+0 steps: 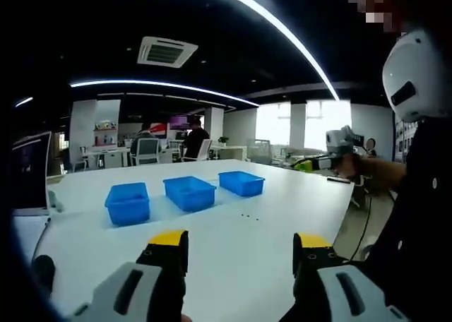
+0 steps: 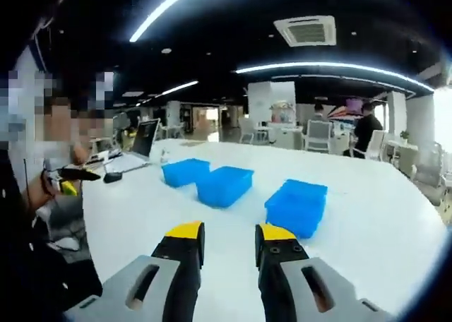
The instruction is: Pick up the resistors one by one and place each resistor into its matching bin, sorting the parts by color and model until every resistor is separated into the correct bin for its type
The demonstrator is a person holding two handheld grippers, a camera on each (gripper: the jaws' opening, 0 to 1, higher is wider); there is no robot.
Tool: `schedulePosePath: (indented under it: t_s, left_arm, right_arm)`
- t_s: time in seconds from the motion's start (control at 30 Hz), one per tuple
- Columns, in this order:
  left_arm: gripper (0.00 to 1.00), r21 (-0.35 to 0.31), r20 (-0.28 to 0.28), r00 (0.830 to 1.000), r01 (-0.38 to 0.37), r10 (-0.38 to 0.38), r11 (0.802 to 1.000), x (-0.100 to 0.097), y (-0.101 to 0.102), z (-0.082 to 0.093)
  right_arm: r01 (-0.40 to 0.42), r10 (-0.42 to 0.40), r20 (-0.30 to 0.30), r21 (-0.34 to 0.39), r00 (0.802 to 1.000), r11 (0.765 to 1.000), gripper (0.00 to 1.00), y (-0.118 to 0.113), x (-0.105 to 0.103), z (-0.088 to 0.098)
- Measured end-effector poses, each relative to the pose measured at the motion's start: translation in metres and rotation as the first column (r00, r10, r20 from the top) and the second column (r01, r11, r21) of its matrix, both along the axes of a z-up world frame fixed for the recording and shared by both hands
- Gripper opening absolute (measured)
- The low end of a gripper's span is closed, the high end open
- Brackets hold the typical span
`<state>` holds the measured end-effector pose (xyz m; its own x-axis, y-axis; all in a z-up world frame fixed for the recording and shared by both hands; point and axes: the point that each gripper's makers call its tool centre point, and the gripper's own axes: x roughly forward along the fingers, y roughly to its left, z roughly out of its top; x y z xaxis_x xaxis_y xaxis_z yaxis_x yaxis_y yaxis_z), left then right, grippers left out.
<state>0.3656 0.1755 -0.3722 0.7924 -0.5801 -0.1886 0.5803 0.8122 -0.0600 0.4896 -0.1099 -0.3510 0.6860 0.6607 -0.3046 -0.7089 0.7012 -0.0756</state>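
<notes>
A white table (image 1: pixel 233 251) is seen with broad bare surface before the 3 blue bins (image 1: pixel 189 193), which stand in a row, well apart from the near edge. In the left gripper view, the left gripper (image 1: pixel 240 255) is held over the table with jaws parted wide, grasping nothing. A few tiny dark specks, possibly resistors (image 1: pixel 248 216), lie just beside the middle bin; their type cannot be made out. The right gripper (image 2: pixel 229 244) is released too, its jaws narrowly apart. A laptop (image 2: pixel 143 140) sits at the far table edge.

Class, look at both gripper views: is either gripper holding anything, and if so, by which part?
Nothing is held. The left gripper and right gripper both stand open above the white table, jaws empty.
</notes>
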Motion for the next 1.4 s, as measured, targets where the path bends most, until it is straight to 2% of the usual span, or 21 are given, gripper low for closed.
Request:
schedulePosePath:
  t_s: [0.1, 0.27, 0.37, 0.43, 0.57, 0.67, 0.87, 1.0, 1.1, 1.23, 1.33, 1.37, 1.4]
  left_arm:
    - [0.61, 0.000, 0.000, 1.000, -0.002, 0.002, 1.000, -0.001, 0.002, 0.000]
    - [0.61, -0.002, 0.000, 1.000, -0.011, 0.011, 1.000, -0.003, 0.005, 0.000]
    - [0.61, -0.001, 0.000, 1.000, -0.016, 0.016, 1.000, -0.004, 0.007, -0.001]
    - [0.61, -0.003, 0.000, 1.000, -0.019, 0.019, 1.000, -0.005, 0.008, -0.001]
    - [0.61, -0.002, 0.000, 1.000, -0.021, 0.021, 1.000, -0.007, 0.009, -0.001]
    - [0.61, -0.004, 0.000, 1.000, -0.024, 0.024, 1.000, -0.008, 0.010, -0.001]
    - [0.61, -0.007, -0.005, 0.999, -0.035, 0.035, 0.999, -0.009, 0.013, -0.003]
    - [0.61, -0.006, -0.008, 0.999, -0.036, 0.036, 0.999, -0.009, 0.014, -0.004]
    - [0.61, -0.006, -0.007, 0.999, -0.036, 0.036, 0.999, -0.009, 0.015, -0.003]
    - [0.61, -0.007, -0.006, 0.999, -0.036, 0.036, 0.999, -0.009, 0.015, -0.003]
    - [0.61, -0.008, -0.007, 0.999, -0.037, 0.037, 0.999, -0.010, 0.015, -0.003]
    - [0.61, -0.007, -0.008, 0.999, -0.039, 0.039, 0.999, -0.010, 0.016, -0.004]
    - [0.61, -0.009, -0.009, 0.999, -0.039, 0.039, 0.999, -0.010, 0.016, -0.004]
  right_arm:
    - [-0.099, 0.097, -0.026, -0.091, 0.995, 0.991, 0.30, 0.018, 0.002, -0.005]
    - [-0.211, 0.202, -0.070, -0.162, 0.977, 0.964, 0.30, 0.042, 0.005, -0.009]
    - [-0.295, 0.278, -0.100, -0.237, 0.955, 0.926, 0.29, 0.054, 0.006, -0.017]
    - [-0.336, 0.312, -0.128, -0.259, 0.941, 0.906, 0.29, 0.058, 0.006, -0.022]
    - [-0.455, 0.414, -0.192, -0.312, 0.890, 0.834, 0.29, 0.069, 0.003, -0.034]
    - [-0.501, 0.446, -0.232, -0.340, 0.865, 0.796, 0.29, 0.076, 0.004, -0.042]
    - [-0.528, 0.453, -0.275, -0.363, 0.848, 0.768, 0.29, 0.087, 0.011, -0.051]
    - [-0.562, 0.475, -0.303, -0.382, 0.826, 0.733, 0.29, 0.092, 0.010, -0.057]
    - [-0.605, 0.510, -0.326, -0.404, 0.796, 0.686, 0.28, 0.093, 0.007, -0.062]
    - [-0.619, 0.502, -0.365, -0.421, 0.784, 0.663, 0.28, 0.095, 0.011, -0.066]
    - [-0.659, 0.535, -0.384, -0.456, 0.752, 0.598, 0.27, 0.096, 0.008, -0.069]
    - [-0.668, 0.548, -0.384, -0.464, 0.743, 0.582, 0.27, 0.097, 0.007, -0.070]
    - [-0.671, 0.548, -0.388, -0.465, 0.741, 0.577, 0.27, 0.099, 0.007, -0.070]
